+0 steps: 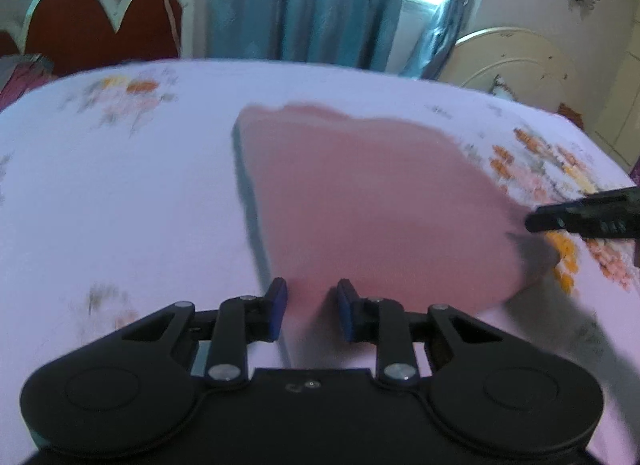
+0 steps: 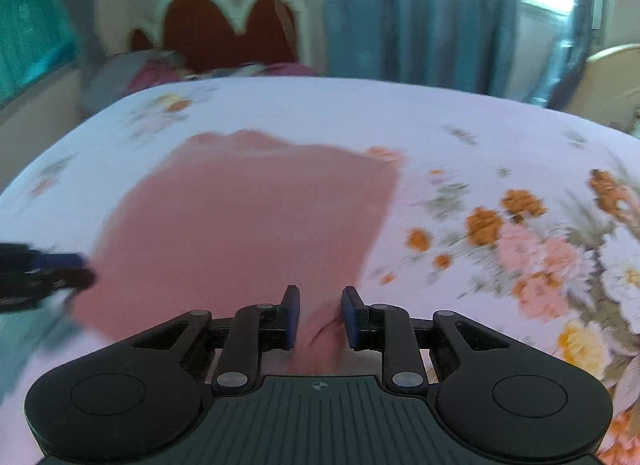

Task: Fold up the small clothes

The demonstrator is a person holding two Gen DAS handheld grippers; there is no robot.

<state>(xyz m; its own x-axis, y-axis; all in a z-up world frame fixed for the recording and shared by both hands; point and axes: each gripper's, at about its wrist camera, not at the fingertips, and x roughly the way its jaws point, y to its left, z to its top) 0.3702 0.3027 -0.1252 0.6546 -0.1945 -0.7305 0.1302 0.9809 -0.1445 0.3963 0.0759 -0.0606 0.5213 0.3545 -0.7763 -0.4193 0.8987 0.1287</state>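
A pink garment (image 1: pixel 360 201) lies spread on the floral-sheeted bed (image 1: pixel 120 185).

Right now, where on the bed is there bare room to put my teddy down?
Plenty left of the pink cloth: bare bed sheet out to the red headboard side. Also the strip between the cloth and the blue curtains. The near edge is crowded, with the left claw and right claw on the cloth.

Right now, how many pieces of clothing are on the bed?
1: a pink cloth spread near the middle of the floral bedsheet. Other clothes may lie outside the views.
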